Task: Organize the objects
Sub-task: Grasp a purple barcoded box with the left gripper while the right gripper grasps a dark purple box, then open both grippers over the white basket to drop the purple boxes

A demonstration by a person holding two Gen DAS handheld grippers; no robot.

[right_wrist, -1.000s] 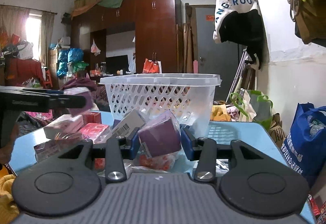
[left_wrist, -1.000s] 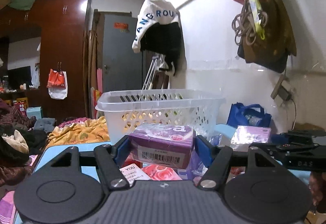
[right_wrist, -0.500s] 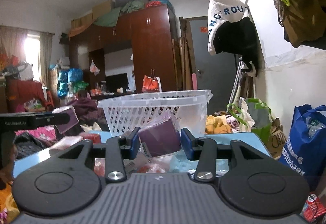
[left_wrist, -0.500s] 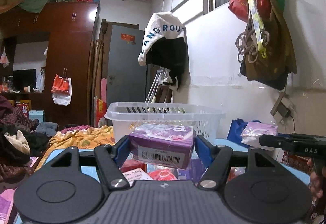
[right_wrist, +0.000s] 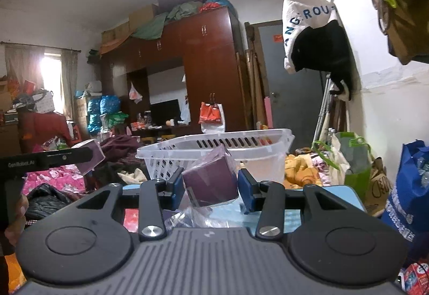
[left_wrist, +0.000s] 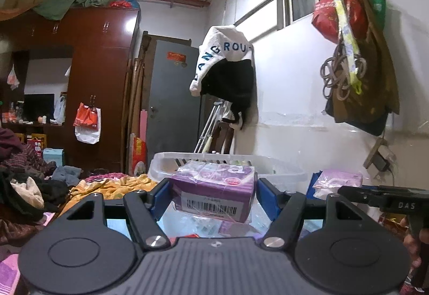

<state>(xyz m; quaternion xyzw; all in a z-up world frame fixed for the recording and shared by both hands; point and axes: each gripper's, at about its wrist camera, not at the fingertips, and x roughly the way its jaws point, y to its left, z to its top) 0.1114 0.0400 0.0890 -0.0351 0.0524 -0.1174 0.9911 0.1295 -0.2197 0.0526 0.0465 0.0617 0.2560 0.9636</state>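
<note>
My left gripper (left_wrist: 213,194) is shut on a purple wrapped pack with a barcode (left_wrist: 214,191), held in the air just in front of the white plastic basket (left_wrist: 278,170). My right gripper (right_wrist: 210,186) is shut on a purple wrapped pack (right_wrist: 210,182), tilted, also held in front of the white basket (right_wrist: 214,152). Each gripper shows in the other's view: the right one with its pack (left_wrist: 337,182) at the right edge, the left one with its pack (right_wrist: 89,155) at the left edge.
The blue table (right_wrist: 337,194) carries red and pink packs (right_wrist: 131,218) below my grippers. A blue bag (right_wrist: 410,187) and a green bag (right_wrist: 354,160) stand right of the table. Clothes hang on the right wall (left_wrist: 233,75). A bed with clothes (left_wrist: 34,187) lies to the left.
Both grippers have risen with their packs. The basket has dropped lower in both views and the table items have sunk mostly out of sight.
</note>
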